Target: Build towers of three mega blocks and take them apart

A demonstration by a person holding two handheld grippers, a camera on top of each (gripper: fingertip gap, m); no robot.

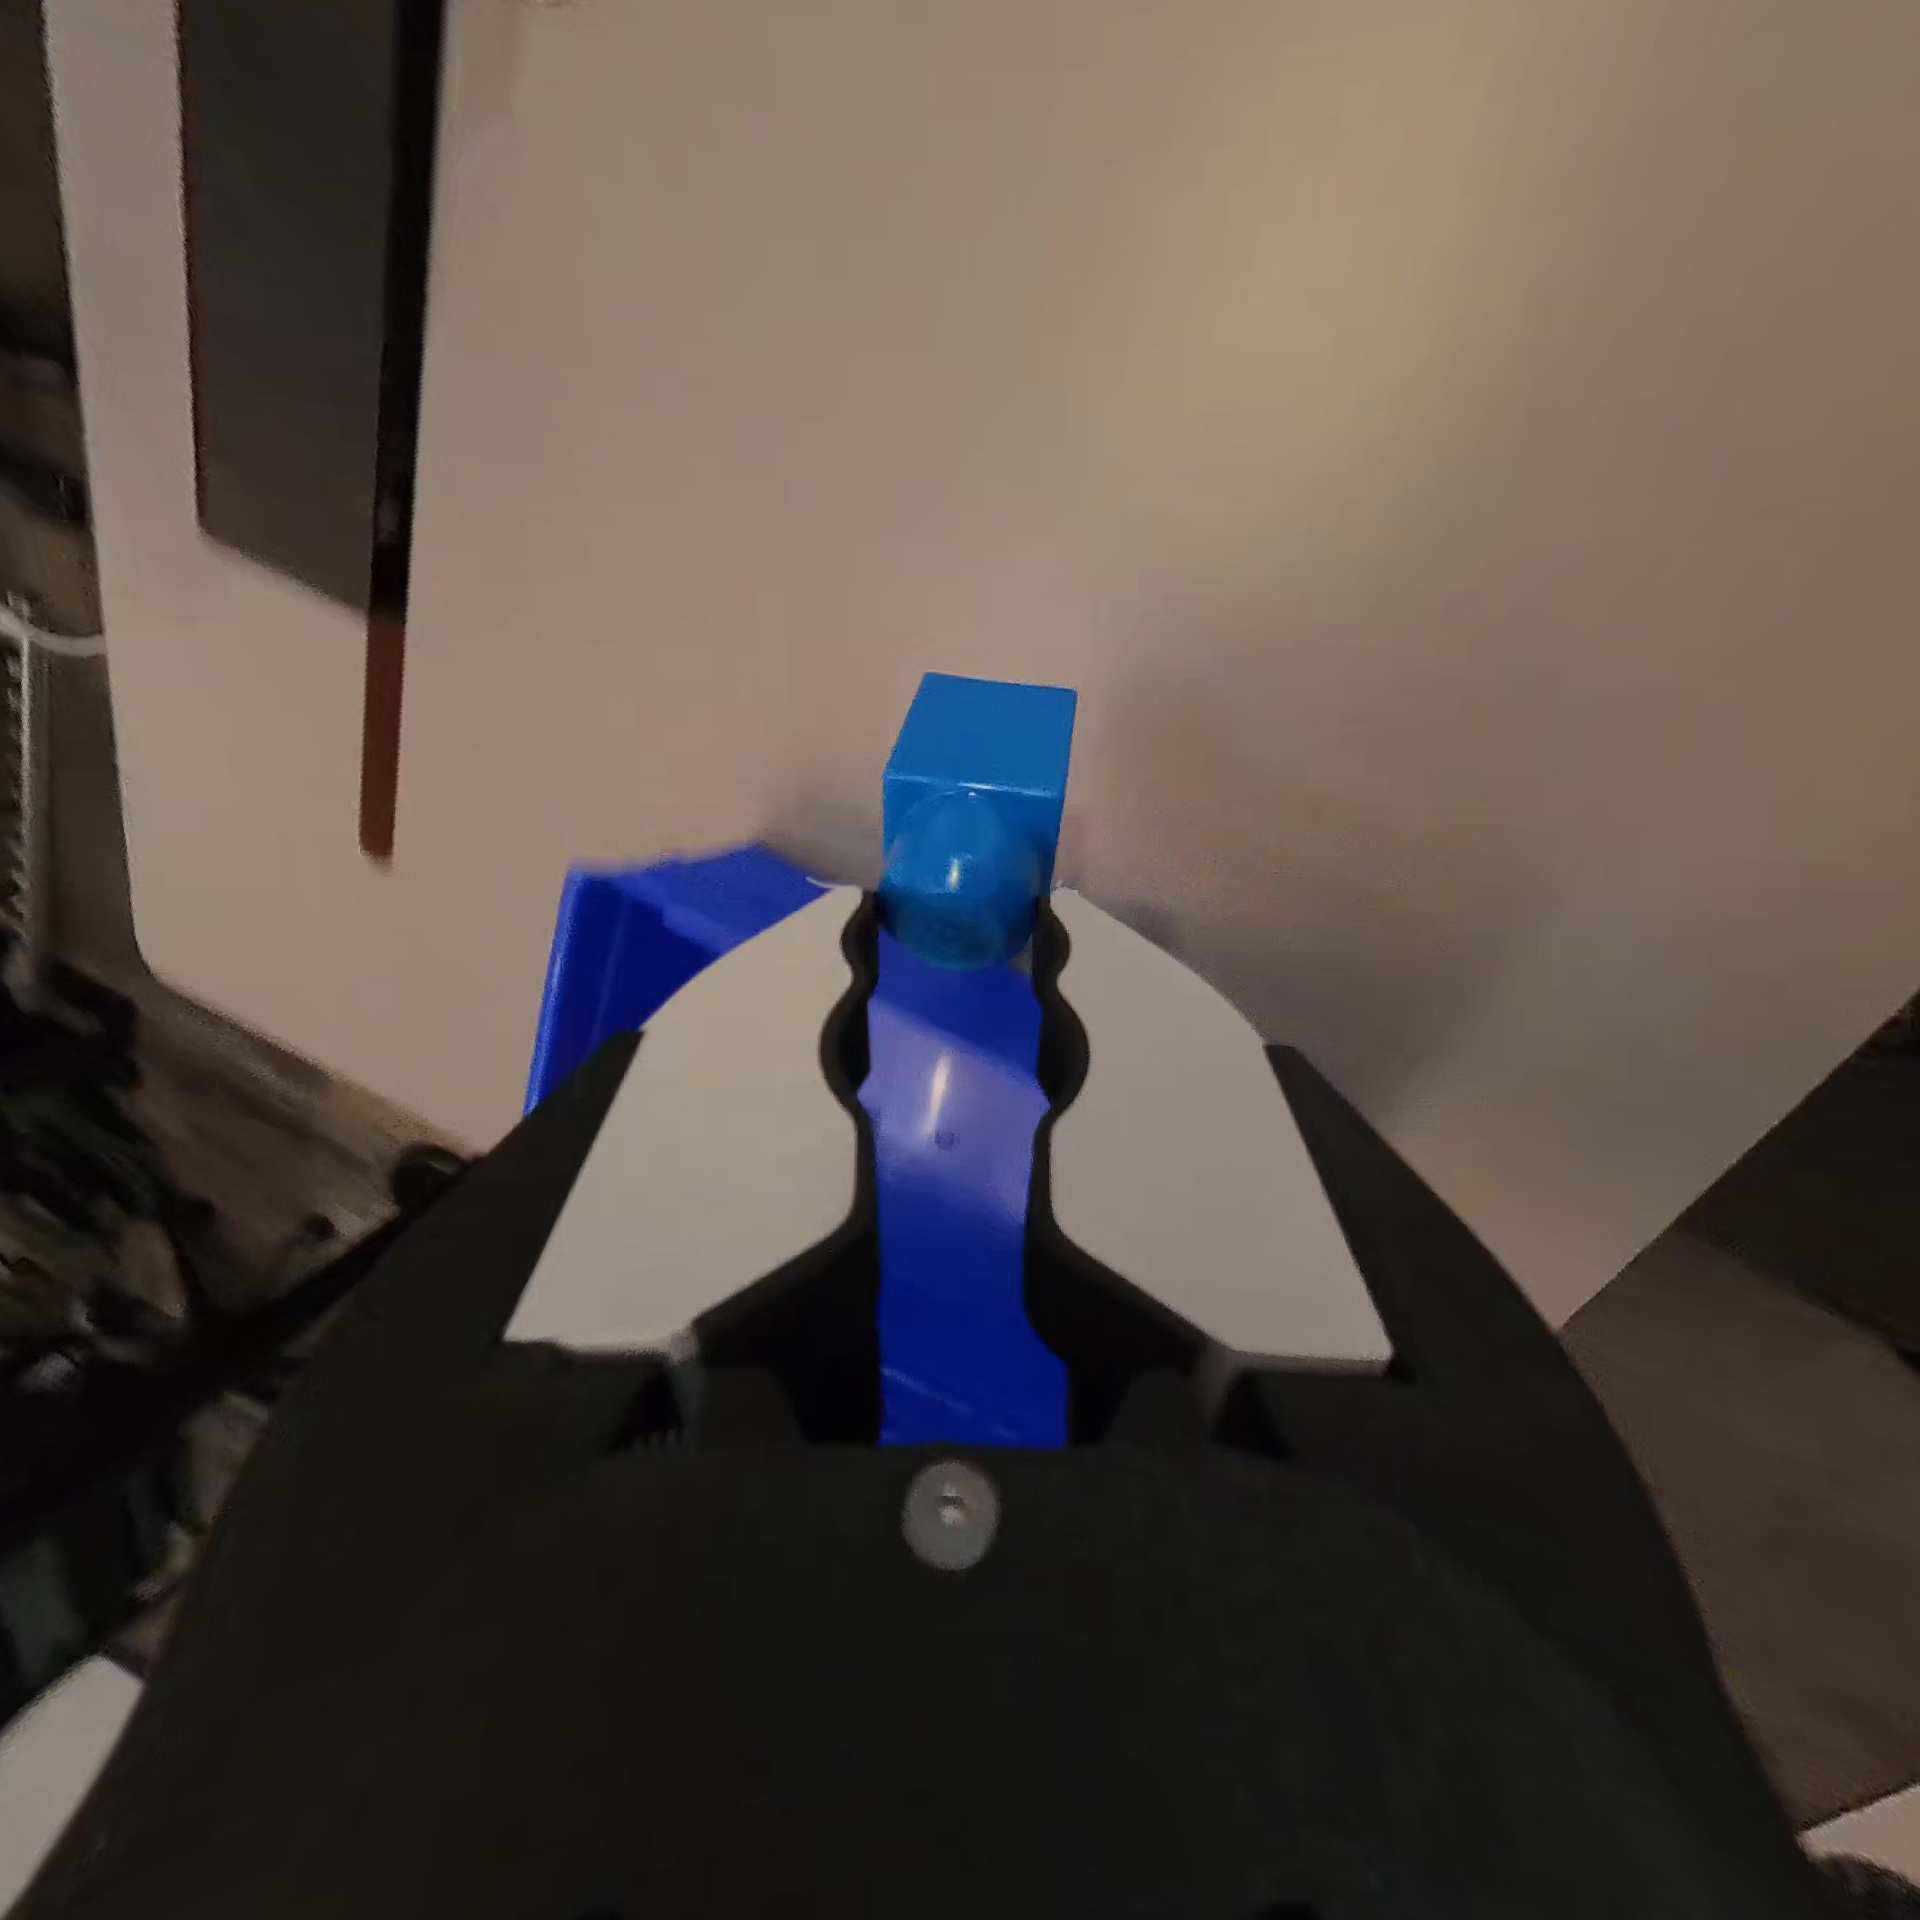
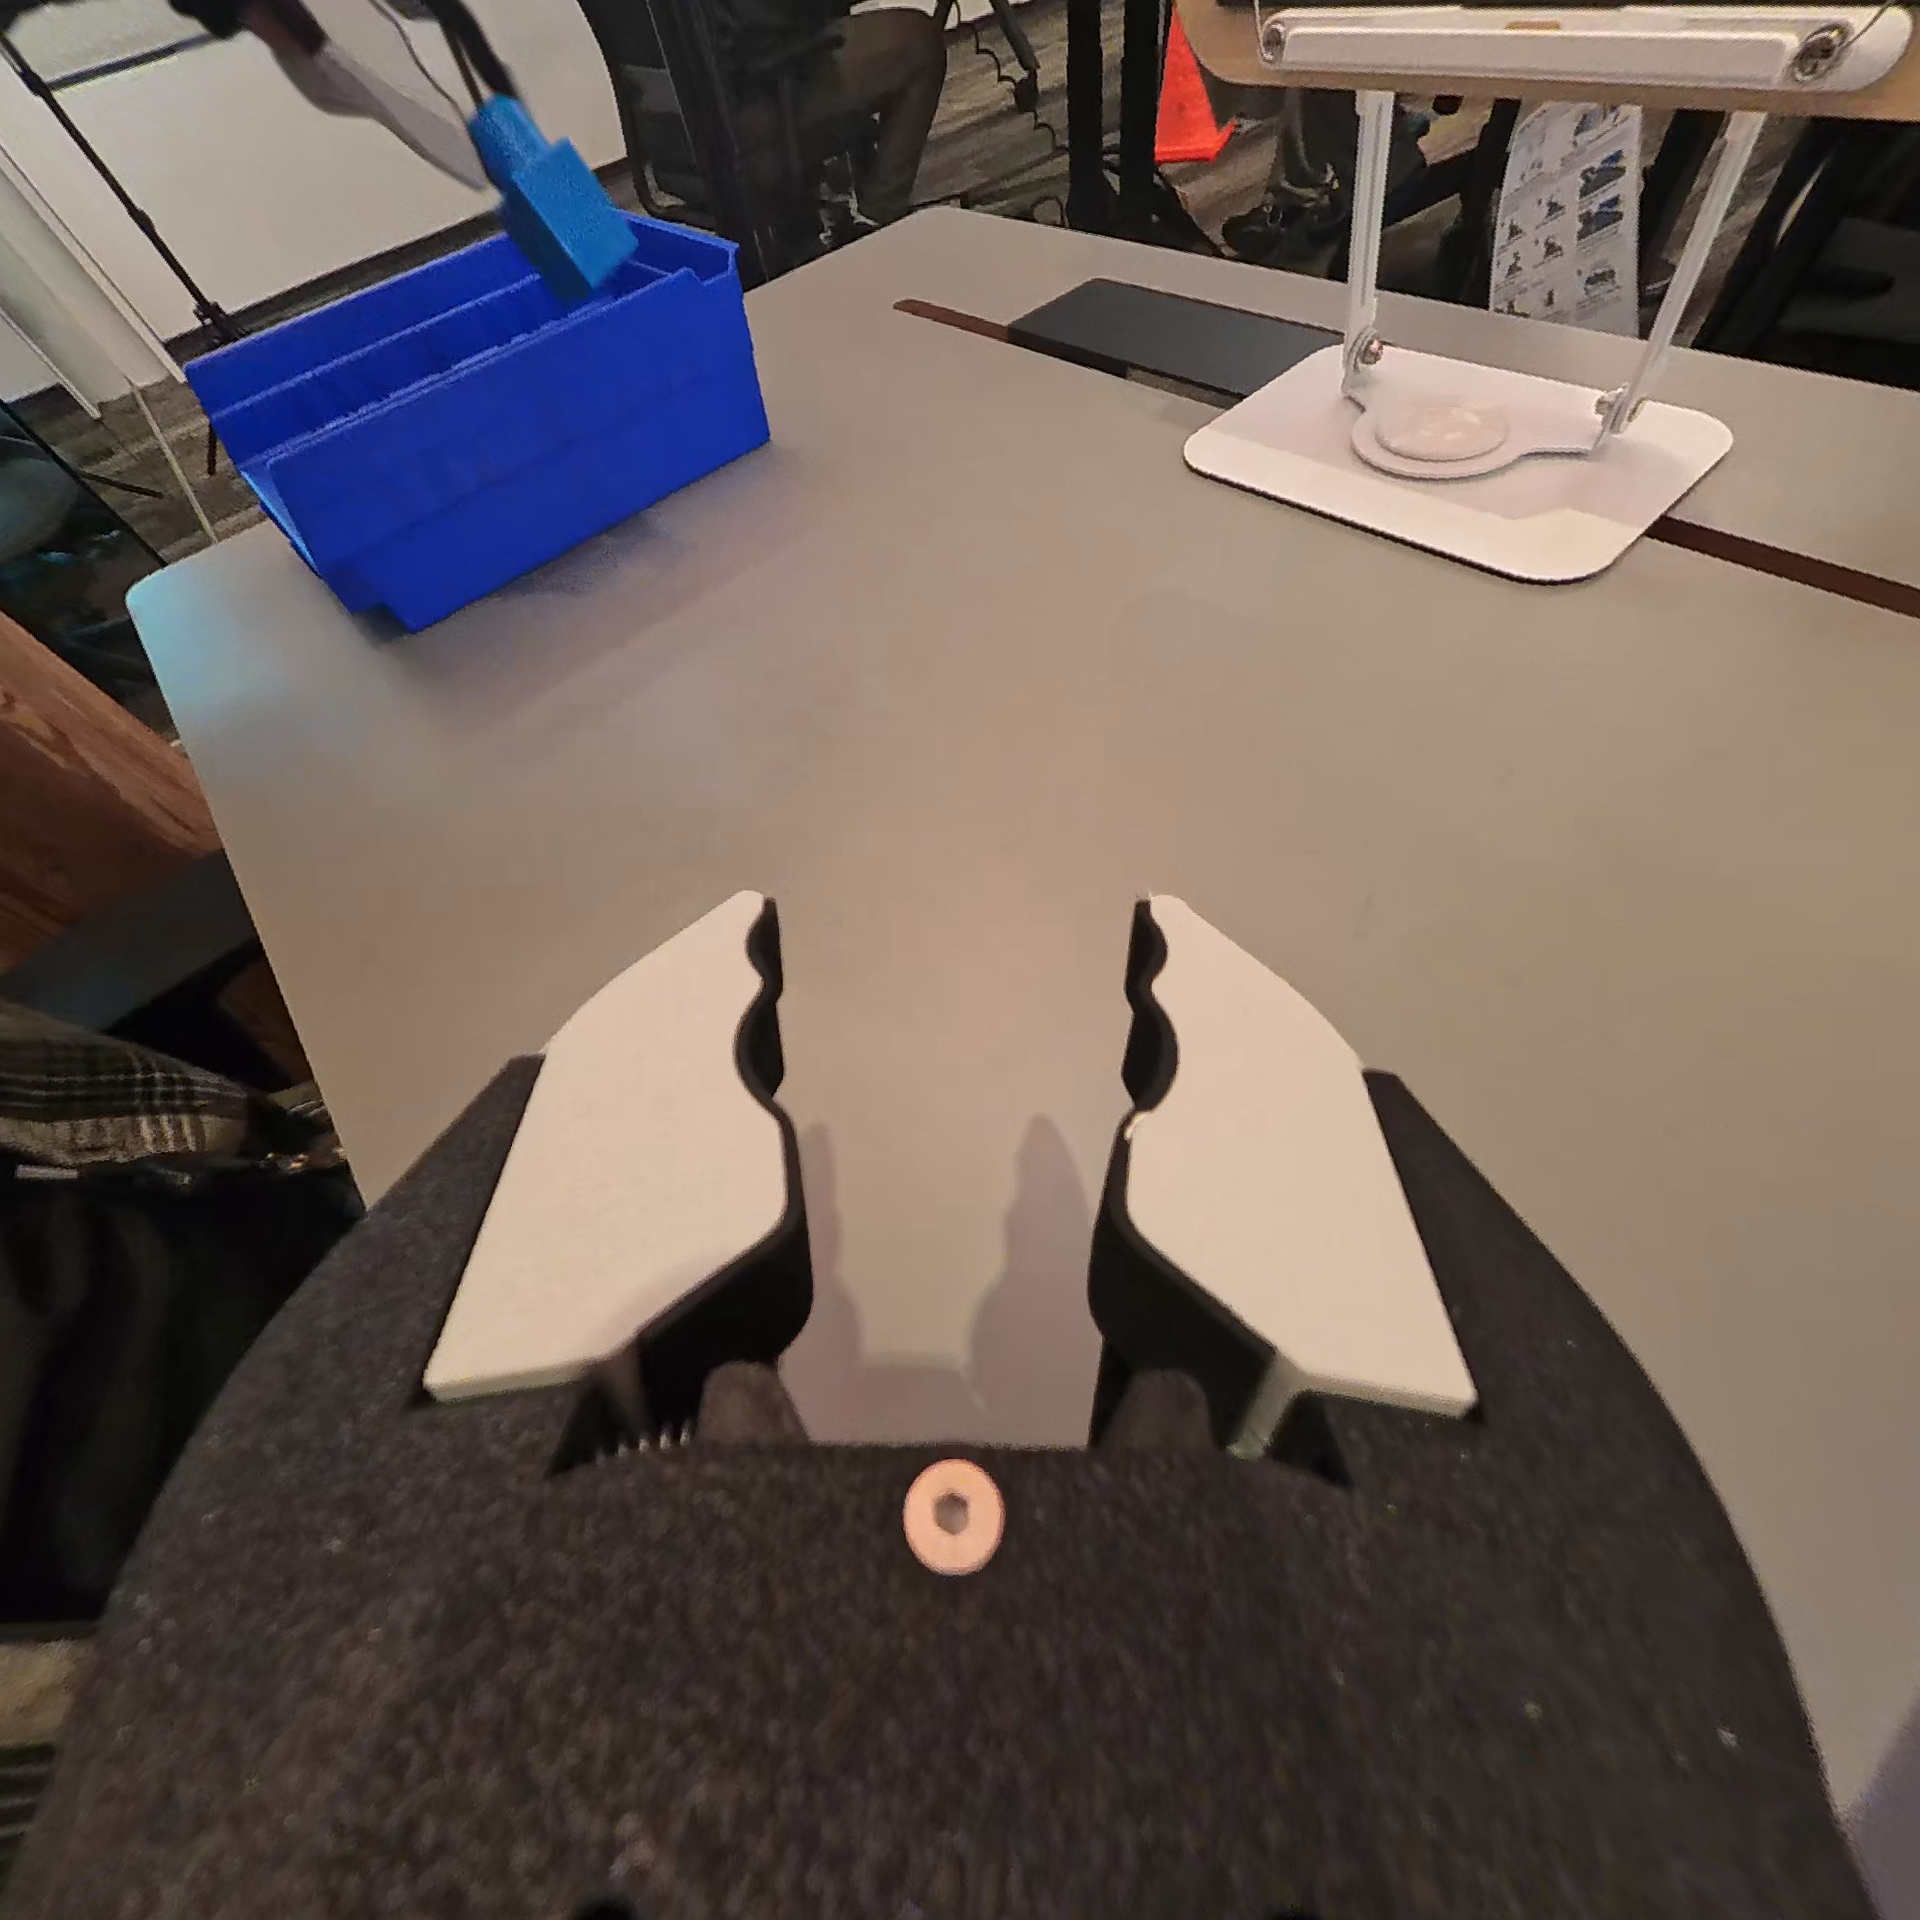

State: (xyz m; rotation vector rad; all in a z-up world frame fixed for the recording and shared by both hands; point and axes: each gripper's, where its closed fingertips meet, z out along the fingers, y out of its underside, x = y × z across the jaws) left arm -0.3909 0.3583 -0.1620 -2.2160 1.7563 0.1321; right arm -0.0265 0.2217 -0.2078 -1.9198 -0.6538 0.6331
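My left gripper (image 1: 956, 914) is shut on a blue mega block (image 1: 977, 758), gripping its round stud at the fingertips. The block's square body sticks out beyond the tips. It hangs above the blue bin (image 1: 634, 935), whose inside shows between and beside the fingers. In the right wrist view the same block (image 2: 556, 208) is held tilted in the left gripper (image 2: 488, 125) above the far end of the blue bin (image 2: 488, 436) at the table's far left. My right gripper (image 2: 956, 909) is open and empty, low over the grey table (image 2: 1039, 727).
A white stand (image 2: 1455, 468) with two slanted legs sits at the far right of the table, behind a dark strip (image 2: 1164, 332). A wooden surface (image 2: 83, 790) lies left of the table. Chairs and an orange cone (image 2: 1190, 94) stand beyond the far edge. The tips of one gripper are about 40 centimeters away from the tips of the other.
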